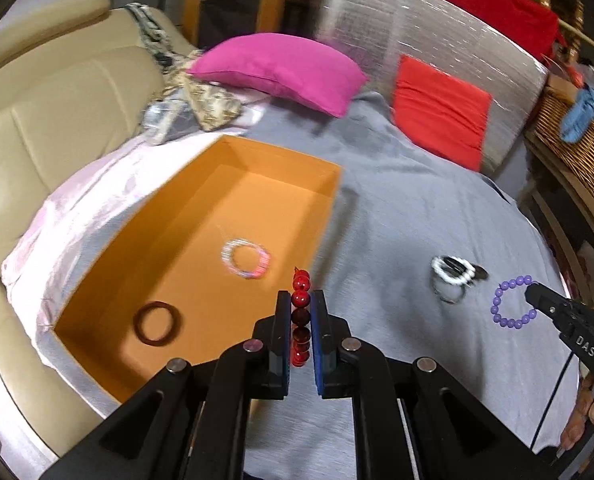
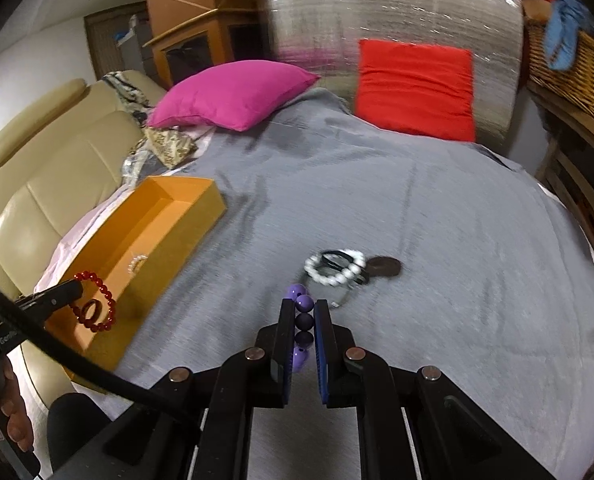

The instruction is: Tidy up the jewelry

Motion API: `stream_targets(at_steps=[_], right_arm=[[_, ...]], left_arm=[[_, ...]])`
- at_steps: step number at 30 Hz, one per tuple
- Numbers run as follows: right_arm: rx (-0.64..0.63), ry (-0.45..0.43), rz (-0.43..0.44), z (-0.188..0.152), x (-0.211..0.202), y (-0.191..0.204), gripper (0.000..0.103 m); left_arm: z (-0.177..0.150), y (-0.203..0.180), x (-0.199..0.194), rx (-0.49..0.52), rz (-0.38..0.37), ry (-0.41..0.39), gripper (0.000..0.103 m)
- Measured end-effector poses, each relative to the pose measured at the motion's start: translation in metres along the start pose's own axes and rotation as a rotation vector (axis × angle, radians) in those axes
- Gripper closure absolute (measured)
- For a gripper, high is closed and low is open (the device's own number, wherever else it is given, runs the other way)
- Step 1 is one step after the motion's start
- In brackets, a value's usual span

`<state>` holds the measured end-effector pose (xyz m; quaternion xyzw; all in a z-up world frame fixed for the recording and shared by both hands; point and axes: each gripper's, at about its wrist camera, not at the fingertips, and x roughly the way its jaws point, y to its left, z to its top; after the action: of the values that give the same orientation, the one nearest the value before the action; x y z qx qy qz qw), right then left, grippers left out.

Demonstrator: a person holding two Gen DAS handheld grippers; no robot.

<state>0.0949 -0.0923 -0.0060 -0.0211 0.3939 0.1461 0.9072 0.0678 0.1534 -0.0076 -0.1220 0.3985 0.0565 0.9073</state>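
Note:
My left gripper (image 1: 301, 300) is shut on a red bead bracelet (image 1: 301, 299), held above the right edge of the orange box (image 1: 257, 152). It also shows in the right wrist view (image 2: 97, 304). The box holds a pale beaded bracelet (image 1: 245, 259) and a dark brown ring bracelet (image 1: 157, 323). My right gripper (image 2: 304, 308) is shut on a purple bead bracelet (image 2: 303, 303), lifted over the grey cloth; it also shows in the left wrist view (image 1: 513, 303). A white bead bracelet (image 2: 335, 267) lies with dark rings and a brown disc (image 2: 385, 267) on the cloth.
The grey cloth (image 2: 437, 240) covers the surface. A pink cushion (image 2: 233, 94) and a red cushion (image 2: 415, 88) lie at the back against a silver panel. A beige sofa (image 2: 37, 184) is to the left, a wicker basket (image 2: 569, 64) to the right.

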Motion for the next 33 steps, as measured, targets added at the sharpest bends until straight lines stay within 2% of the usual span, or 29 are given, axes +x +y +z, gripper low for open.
stream_targets(at_steps=[10,18,24,33], right_arm=[[-0.103,-0.015,0.109,0.050,0.034,0.081,0.093],[-0.165,0.025,0.197,0.080,0.082,0.150,0.093],[-0.166,0.090,0.214,0.096,0.135,0.174,0.093],[-0.123,0.170,0.214,0.097,0.192,0.178,0.093]], left_arm=[[0.011,0.061,0.020,-0.099,0.099,0.016,0.094],[0.011,0.084,0.050,-0.119,0.138,0.069,0.094],[0.017,0.089,0.065,-0.123,0.136,0.086,0.094],[0.019,0.091,0.085,-0.129,0.150,0.104,0.094]])
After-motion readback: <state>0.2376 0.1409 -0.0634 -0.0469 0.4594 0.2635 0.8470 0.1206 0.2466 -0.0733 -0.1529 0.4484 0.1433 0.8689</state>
